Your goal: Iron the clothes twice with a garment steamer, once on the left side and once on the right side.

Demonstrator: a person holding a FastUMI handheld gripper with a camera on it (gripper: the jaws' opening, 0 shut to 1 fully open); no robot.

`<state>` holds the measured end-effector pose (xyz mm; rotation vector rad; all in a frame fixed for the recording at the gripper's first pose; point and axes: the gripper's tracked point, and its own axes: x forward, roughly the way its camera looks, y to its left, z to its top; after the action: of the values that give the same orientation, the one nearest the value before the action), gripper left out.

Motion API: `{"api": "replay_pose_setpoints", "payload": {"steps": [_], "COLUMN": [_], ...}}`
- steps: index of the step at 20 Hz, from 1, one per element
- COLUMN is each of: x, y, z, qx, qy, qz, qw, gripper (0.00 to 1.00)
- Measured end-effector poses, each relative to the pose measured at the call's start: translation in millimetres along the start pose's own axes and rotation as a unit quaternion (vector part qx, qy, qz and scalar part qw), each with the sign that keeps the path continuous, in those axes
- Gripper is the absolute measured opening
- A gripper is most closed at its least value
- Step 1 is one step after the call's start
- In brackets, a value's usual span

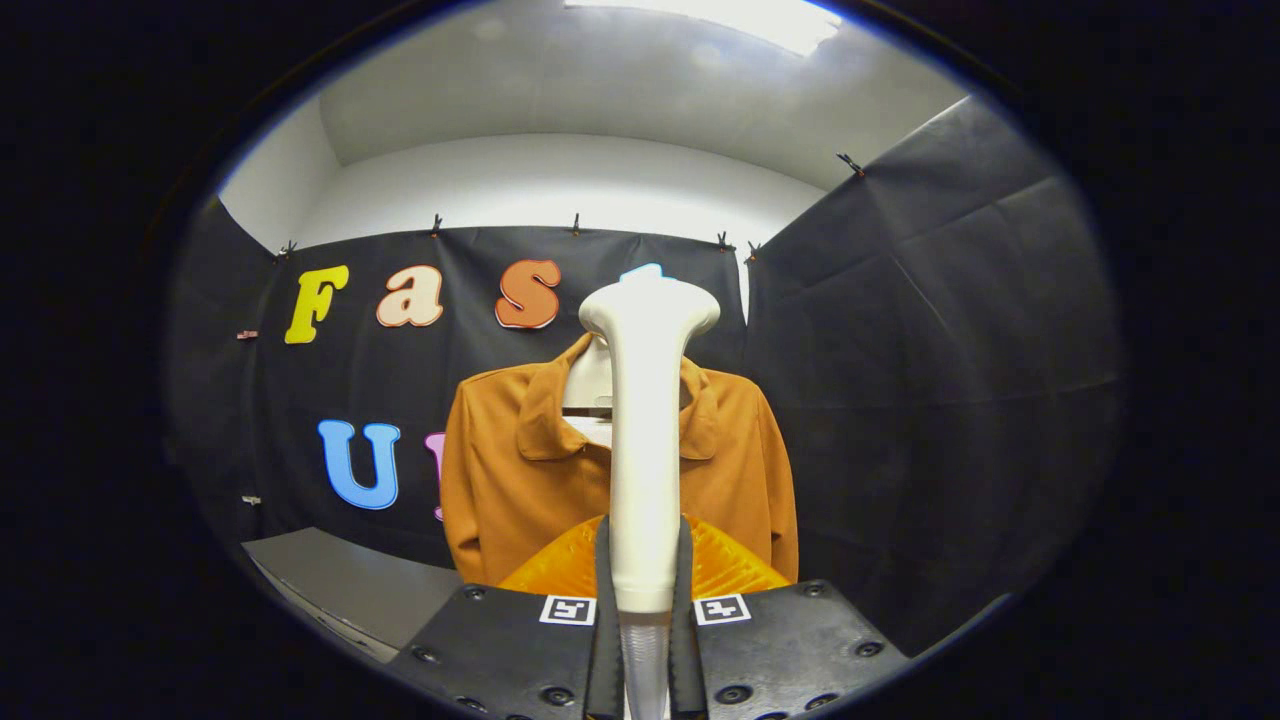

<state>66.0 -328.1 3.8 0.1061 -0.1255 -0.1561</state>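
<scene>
Jaws clamp smooth flared steamer (645, 440) upright before soft orange shirt (520, 480).

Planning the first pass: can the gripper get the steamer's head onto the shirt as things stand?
Probably yes. The gripper is shut on the steamer, held upright, and the shirt hangs straight beyond it with nothing seen between them. How far off it hangs is hard to judge.

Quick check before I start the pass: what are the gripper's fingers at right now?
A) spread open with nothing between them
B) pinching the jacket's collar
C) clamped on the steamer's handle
C: both fingers press the white garment steamer, upright before the orange jacket.
</scene>
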Motion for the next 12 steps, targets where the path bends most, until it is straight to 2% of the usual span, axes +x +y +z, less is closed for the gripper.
{"api": "replay_pose_setpoints", "payload": {"steps": [8,12], "x": [36.2,44.1], "y": [-26.9,-43.4], "z": [-61.9,-98.6], "qx": [0.013,0.016], "qy": [0.032,0.058], "qz": [0.025,0.010], "qw": [0.999,0.998], "gripper": [0.21,0.21]}}
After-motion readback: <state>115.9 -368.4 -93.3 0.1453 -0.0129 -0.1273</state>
